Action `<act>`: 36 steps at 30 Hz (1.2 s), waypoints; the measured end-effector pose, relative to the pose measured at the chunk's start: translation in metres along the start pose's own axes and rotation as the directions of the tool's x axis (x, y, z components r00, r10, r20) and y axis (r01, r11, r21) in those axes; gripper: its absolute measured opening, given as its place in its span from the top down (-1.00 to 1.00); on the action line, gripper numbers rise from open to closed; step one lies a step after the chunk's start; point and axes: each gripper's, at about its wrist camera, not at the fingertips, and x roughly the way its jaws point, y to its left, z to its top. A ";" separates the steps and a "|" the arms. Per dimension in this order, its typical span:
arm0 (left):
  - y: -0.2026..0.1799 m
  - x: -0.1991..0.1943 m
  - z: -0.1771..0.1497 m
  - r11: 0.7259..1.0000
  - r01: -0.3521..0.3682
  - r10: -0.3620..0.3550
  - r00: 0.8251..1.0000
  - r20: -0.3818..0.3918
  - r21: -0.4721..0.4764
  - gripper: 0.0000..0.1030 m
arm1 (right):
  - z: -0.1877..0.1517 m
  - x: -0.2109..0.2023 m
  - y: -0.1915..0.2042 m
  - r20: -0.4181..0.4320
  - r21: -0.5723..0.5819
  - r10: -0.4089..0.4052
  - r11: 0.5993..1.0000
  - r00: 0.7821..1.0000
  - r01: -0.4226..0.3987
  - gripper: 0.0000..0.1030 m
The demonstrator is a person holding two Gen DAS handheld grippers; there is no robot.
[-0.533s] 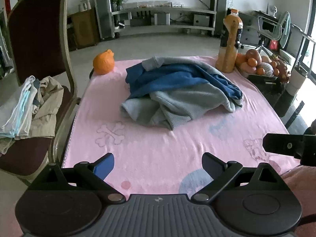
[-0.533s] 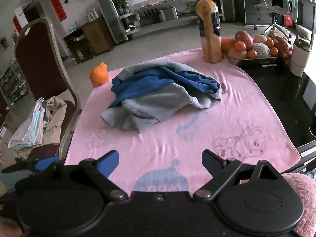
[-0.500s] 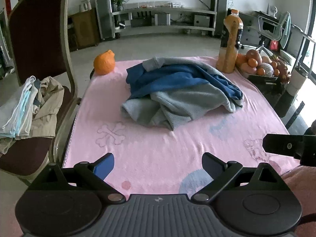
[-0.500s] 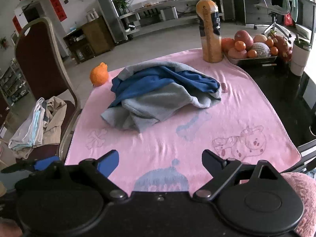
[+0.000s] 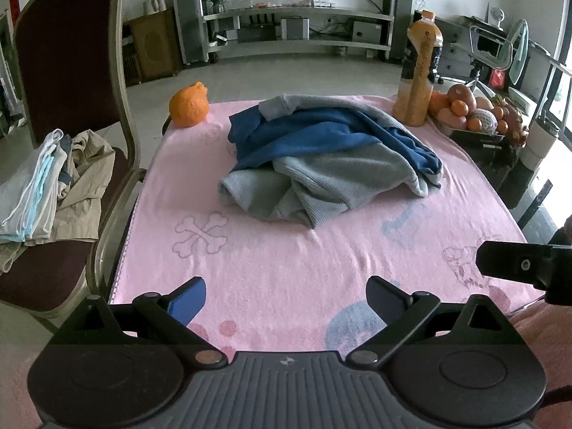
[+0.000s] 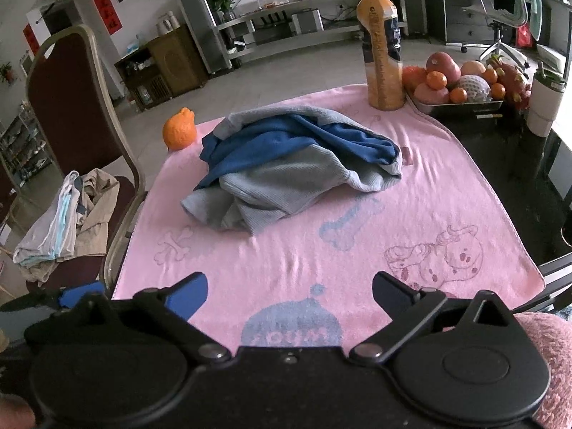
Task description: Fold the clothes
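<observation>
1. Crumpled blue-and-grey knit garment (image 5: 329,157) is lying mid-table on the pink printed towel (image 5: 286,261), long axis running left-right.
2. Left gripper (image 5: 286,298) and right gripper (image 6: 289,296) are hovering short of it, jaws apart, empty.

We hold left gripper (image 5: 286,296) tilted downward, jaws spread wide, nothing between. Right gripper (image 6: 290,295) alongside at near edge, jaws equally wide, empty. Our grippers apart, side by side.
</observation>
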 end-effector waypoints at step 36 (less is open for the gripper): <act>0.002 0.000 -0.001 1.000 0.001 -0.001 1.000 -0.014 0.000 -0.92 | 0.000 0.004 0.001 -0.019 -0.005 -0.029 1.000 0.999 0.029 -1.00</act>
